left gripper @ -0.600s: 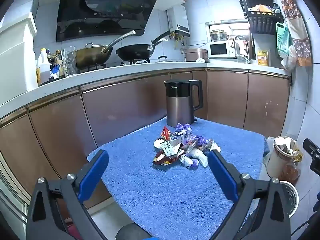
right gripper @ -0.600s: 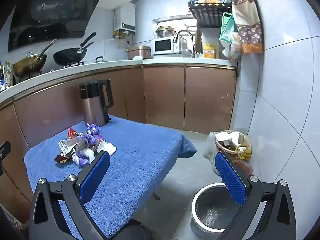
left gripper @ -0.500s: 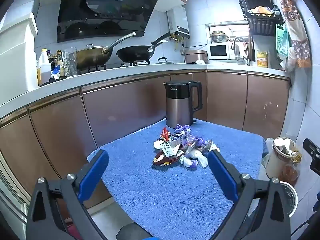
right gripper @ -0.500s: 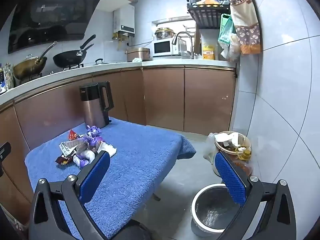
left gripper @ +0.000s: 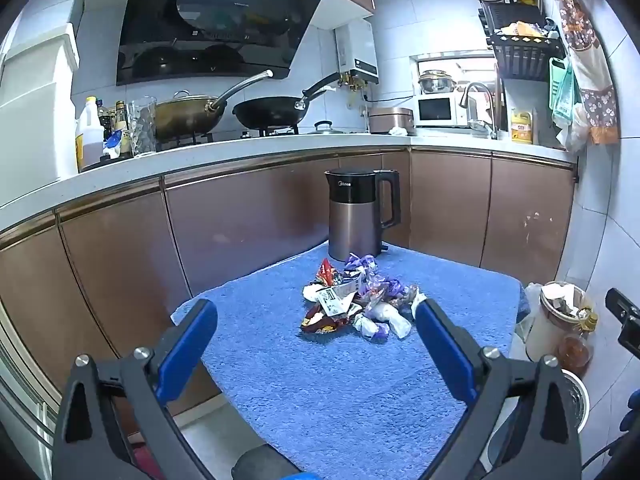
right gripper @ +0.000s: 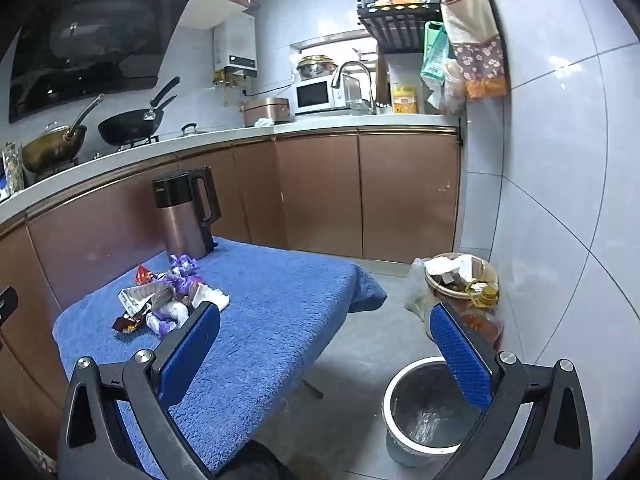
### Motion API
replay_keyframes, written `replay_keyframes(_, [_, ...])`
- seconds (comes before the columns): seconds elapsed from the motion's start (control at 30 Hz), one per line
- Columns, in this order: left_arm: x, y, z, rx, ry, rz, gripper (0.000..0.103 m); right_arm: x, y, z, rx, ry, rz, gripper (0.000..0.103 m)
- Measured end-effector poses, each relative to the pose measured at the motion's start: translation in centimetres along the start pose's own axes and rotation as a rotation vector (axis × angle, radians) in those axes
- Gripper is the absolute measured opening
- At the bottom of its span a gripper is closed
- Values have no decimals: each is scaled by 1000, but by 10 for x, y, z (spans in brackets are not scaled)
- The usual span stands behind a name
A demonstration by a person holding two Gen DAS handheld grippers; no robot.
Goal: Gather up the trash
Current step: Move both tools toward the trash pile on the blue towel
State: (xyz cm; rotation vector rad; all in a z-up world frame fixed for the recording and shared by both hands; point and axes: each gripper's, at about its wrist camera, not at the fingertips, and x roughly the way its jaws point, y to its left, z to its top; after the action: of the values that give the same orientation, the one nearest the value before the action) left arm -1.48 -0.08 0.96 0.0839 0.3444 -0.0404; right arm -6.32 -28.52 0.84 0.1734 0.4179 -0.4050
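Atop blue towel-covered table (left gripper: 340,380) — wrapper pile (left gripper: 354,300), kettle (left gripper: 356,216); both grippers' jaws wide open, empty.

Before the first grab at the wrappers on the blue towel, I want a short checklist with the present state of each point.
1. Left gripper open and empty: ok.
2. Right gripper open and empty: ok.
3. Pile of wrappers in plain view on the blue towel, ahead of the left gripper: ok.
4. Kettle apart from the pile: not ok, it stands right behind the far wrappers.
5. Lined bin on the floor open to take trash: ok.
6. Wicker basket has room: not ok, it looks full.
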Motion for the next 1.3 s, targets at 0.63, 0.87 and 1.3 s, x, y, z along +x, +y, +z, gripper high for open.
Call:
replay_keyframes(0.63, [21, -15, -6, 60, 16, -19, 100, 18, -11, -6, 32, 16, -60, 103])
replay_keyframes(0.87, [44, -21, -10, 79, 46, -32, 100, 34, -16, -5, 41, 37, -79, 103])
replay_keyframes(1.3, [92, -25, -12, 112, 103, -35, 100, 70, -15, -4, 42, 71, -82, 103])
